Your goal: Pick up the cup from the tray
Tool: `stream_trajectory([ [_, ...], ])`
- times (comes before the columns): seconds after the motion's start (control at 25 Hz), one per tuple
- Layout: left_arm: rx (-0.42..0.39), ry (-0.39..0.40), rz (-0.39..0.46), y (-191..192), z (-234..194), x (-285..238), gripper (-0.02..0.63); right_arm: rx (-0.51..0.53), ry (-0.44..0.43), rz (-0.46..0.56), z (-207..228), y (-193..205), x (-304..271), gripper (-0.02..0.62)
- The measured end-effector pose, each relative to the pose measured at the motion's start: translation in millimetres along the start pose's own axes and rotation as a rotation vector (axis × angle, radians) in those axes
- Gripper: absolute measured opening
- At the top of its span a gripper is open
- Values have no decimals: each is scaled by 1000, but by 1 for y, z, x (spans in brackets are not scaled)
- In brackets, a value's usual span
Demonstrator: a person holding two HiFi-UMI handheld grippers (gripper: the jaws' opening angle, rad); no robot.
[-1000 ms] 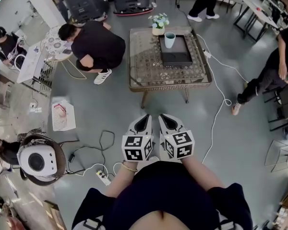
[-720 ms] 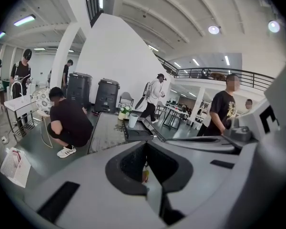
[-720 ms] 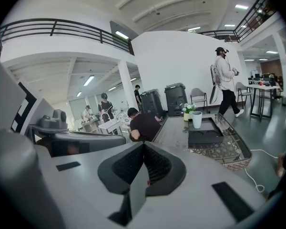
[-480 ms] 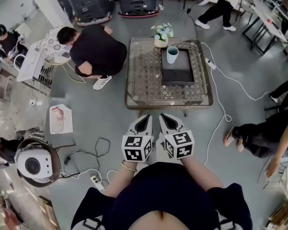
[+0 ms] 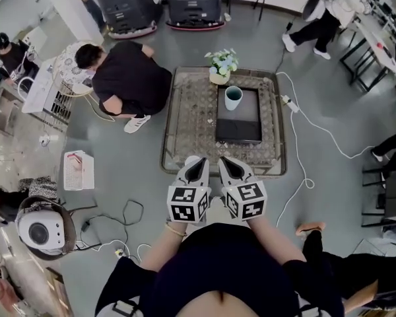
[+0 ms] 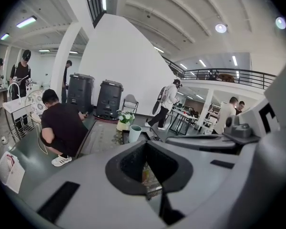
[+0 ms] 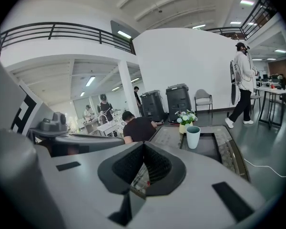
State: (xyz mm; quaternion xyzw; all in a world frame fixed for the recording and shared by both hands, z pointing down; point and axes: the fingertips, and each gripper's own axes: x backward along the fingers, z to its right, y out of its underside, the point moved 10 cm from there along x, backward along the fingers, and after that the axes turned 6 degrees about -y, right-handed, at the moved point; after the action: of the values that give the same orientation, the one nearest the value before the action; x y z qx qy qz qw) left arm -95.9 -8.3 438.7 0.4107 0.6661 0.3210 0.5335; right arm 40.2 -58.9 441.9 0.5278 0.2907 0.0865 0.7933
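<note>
**Cup on tray: hazards, then tool pose**

- Low rectangular wicker counter with glass top (image 5: 185,131): its near edge lies just ahead of the tools, so a low approach could strike it.
- Black rectangular tray (image 5: 239,121): may slide if nudged.
- Pot of white flowers (image 5: 222,65): just beyond the cup, at risk from overreach.
- Pale teal cylindrical cup (image 5: 233,98): upright at the tray's far end, and likely to tip if closed jaws hit it.
- Left tool (image 5: 197,167), right tool (image 5: 228,167): side by side, tilted slightly down, jaws closed together and empty, well short of the cup.

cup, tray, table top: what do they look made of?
Cup: pale mint, smooth and even, probably glazed ceramic, possibly plastic. Tray: black, matte, raised rim; plastic or painted wood, unclear. Table: woven lattice top with rattan-like rim, maybe under glass.
</note>
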Motion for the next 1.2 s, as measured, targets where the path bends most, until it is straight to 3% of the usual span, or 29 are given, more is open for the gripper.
stream_trajectory([
  [0.48, -21, 8, -40, -21, 11, -59, 8, -63, 23, -2, 56, -15, -16, 11],
  [1.2, -47, 42, -132, -30, -14, -112, 8, -166, 91, -46, 81, -14, -50, 11],
])
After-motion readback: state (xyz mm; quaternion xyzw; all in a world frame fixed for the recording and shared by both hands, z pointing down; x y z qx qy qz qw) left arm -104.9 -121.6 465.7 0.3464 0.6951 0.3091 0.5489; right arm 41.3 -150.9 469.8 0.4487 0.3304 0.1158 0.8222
